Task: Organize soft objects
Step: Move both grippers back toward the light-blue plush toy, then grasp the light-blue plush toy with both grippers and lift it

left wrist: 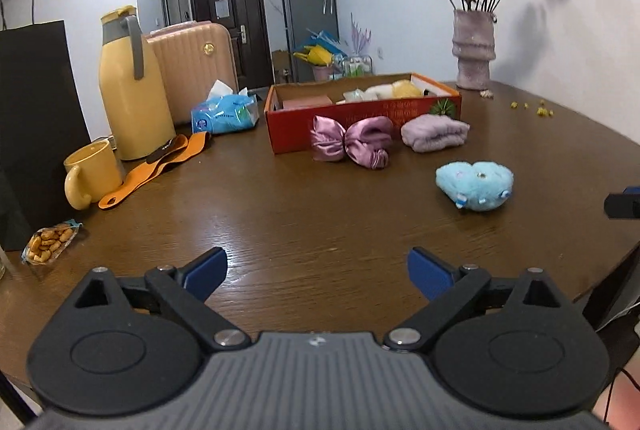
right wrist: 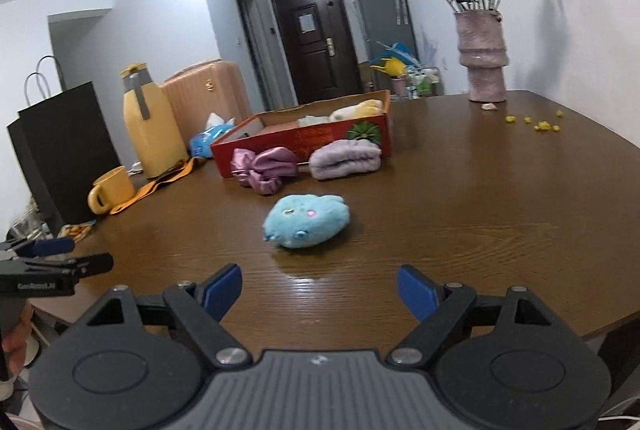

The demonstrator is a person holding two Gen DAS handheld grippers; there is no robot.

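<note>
A blue plush toy (left wrist: 476,185) (right wrist: 306,221) lies on the brown table. A pink satin bow (left wrist: 352,141) (right wrist: 262,165) and a folded lilac cloth (left wrist: 434,131) (right wrist: 344,158) lie against the front of a red box (left wrist: 304,123) (right wrist: 280,143) that holds several pale soft items. My left gripper (left wrist: 316,272) is open and empty over bare table, well short of the bow. My right gripper (right wrist: 320,290) is open and empty, just short of the blue plush. The left gripper also shows in the right wrist view (right wrist: 48,256).
A yellow thermos (left wrist: 132,85), yellow mug (left wrist: 94,173), orange strap (left wrist: 160,165), black paper bag (left wrist: 32,117), snack packet (left wrist: 50,242) and blue tissue pack (left wrist: 224,113) stand at the left. A vase of dried roses (left wrist: 474,49) stands at the back right. Table edge runs along the right.
</note>
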